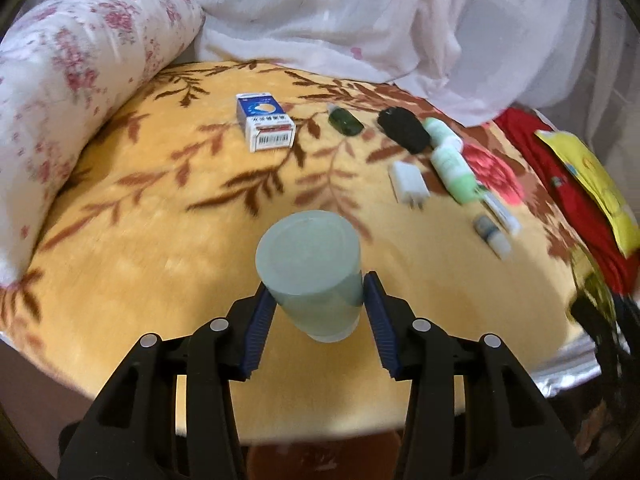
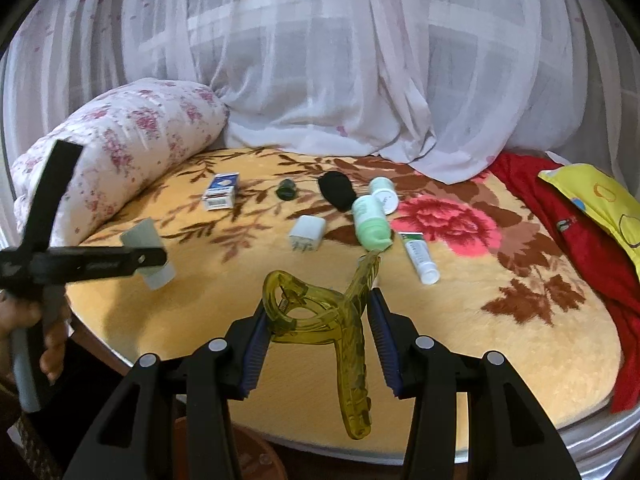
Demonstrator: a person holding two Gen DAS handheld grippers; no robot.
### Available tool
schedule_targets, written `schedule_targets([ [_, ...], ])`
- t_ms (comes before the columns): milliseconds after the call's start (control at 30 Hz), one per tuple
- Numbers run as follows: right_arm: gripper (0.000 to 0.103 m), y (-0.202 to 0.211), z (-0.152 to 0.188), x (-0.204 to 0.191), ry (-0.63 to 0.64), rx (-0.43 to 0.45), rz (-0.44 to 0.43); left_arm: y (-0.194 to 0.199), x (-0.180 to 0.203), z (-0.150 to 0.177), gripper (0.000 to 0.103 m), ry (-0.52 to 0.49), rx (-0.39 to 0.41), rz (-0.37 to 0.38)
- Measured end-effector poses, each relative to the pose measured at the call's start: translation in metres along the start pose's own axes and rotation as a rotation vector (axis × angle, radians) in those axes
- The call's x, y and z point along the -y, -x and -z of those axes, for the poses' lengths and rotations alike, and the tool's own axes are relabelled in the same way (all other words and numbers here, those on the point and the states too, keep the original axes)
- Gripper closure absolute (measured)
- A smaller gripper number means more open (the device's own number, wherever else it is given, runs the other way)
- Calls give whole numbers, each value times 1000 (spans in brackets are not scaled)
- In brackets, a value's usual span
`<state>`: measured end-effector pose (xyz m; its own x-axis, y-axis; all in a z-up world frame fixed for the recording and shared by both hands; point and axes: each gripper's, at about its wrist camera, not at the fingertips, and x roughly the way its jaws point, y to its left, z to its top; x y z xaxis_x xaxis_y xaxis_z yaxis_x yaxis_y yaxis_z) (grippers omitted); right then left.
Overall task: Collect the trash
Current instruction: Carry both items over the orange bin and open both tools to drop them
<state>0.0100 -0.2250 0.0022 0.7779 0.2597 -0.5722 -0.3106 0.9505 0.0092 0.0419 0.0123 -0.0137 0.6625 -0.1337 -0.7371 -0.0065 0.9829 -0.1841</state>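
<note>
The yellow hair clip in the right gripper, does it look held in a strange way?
Yes. The right gripper pinches the yellow hair clip near its hinge, so one long jaw hangs down past the fingers and the other points up toward the green bottle. It sits crooked between the pads, not centred.

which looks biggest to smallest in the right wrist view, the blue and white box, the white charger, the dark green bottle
1. blue and white box
2. white charger, close to the box in apparent size and nearer the camera, so this order is unsure
3. dark green bottle, clearly the smallest
</note>
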Motion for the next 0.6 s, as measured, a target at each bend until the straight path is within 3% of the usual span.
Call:
schedule_targets([
  [267,56,19,23,-31,54,-54,-66,40,-6,59,59,-63,-57,39],
  [600,56,17,84,-73,94,-243,-191,51,-4,126,59,-124,-197,95],
])
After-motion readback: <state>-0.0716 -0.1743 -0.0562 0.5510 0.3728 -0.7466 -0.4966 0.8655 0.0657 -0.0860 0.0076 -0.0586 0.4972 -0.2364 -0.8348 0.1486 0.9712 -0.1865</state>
